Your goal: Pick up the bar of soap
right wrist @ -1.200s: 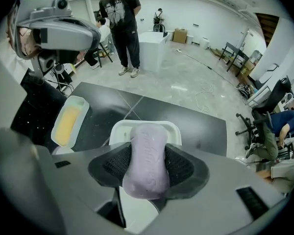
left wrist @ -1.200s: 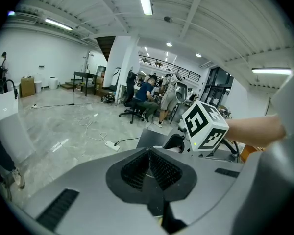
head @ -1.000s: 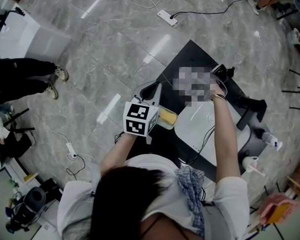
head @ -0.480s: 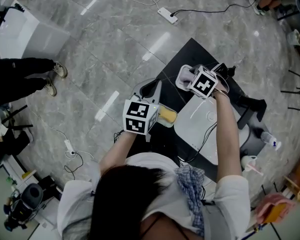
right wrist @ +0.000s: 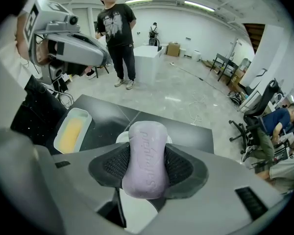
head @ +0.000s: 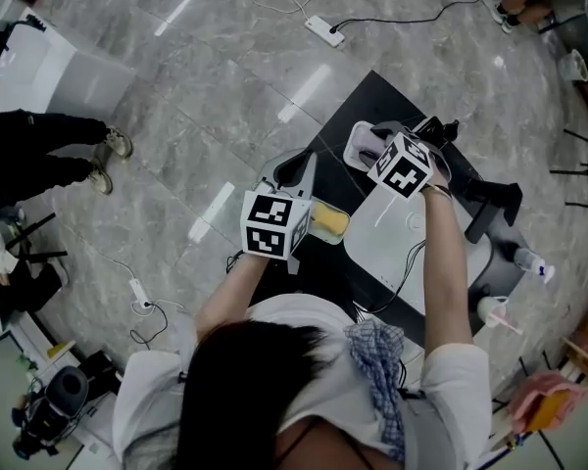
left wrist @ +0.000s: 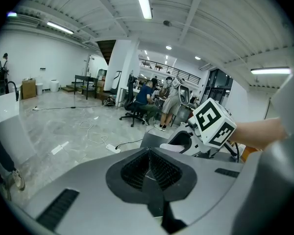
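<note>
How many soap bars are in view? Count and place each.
2. A purple bar is clamped in the right tongs; a yellow bar lies in a tray on the black table. Others may be hidden.

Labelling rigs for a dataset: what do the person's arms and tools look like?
The left tool and right tool each have a smooth grey body with black ribbed pads. Each carries a white cube printed with black square markers. The person wears short white sleeves.
</note>
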Demonstrator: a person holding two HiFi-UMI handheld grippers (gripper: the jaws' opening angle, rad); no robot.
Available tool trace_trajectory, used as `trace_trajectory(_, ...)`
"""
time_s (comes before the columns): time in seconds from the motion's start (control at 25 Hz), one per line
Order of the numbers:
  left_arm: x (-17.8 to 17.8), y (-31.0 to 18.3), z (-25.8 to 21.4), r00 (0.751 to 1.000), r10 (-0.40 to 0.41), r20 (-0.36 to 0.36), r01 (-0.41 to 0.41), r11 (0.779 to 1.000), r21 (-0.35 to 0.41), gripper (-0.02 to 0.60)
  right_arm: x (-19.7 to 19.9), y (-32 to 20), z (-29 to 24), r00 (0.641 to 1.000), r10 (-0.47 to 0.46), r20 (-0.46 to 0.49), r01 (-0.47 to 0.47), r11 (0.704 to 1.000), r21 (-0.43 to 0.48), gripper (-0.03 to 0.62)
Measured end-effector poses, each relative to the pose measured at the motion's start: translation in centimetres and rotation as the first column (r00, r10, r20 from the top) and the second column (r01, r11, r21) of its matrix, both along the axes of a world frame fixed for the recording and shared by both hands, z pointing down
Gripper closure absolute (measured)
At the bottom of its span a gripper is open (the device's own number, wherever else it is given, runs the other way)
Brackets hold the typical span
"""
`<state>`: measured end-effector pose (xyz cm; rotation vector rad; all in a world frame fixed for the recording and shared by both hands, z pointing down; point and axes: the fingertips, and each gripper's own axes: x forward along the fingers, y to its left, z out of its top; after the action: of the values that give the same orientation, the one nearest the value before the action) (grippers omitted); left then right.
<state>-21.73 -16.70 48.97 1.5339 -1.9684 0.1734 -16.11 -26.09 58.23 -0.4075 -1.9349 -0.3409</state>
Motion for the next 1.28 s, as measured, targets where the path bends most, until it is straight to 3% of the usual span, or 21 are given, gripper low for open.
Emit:
trace_trajectory(0.44, 0.3, 2.1, -1.4, 0.999, 0.04, 0.034, -0.041, 0.999, 0.034, 0.568, 0.0, 3.5, -6.7, 0.98, 0.075, 0.184, -0.083, 0.996, 0.038, 0.376)
trace_trajectory(0.76, 2.9, 3.0, -2.8, 0.984, 0.175, 0.041, -0.178, 0.98, 0.093, 0.568, 3.5, 6.4, -10.8, 0.939, 0.219, 0.265, -0.249, 0.965, 0.082, 0.376)
trace_trajectory(1.0, 6.7, 3.9, -3.8, 0.945, 0.324, 0.049, -0.327, 0.936, 0.129, 0.568, 8.5, 7.9, -12.9, 0.888, 0.355, 0.292, -0.404, 0.906, 0.128, 0.376)
trace_trajectory(1.28, 12.6, 4.5, -4.7, 0.857, 0.511, 0.058, -0.513, 0.842, 0.168, 0.568, 15.9, 9.7, -14.1, 0.78, 0.545, 0.306, -0.603, 0.785, 0.14, 0.376)
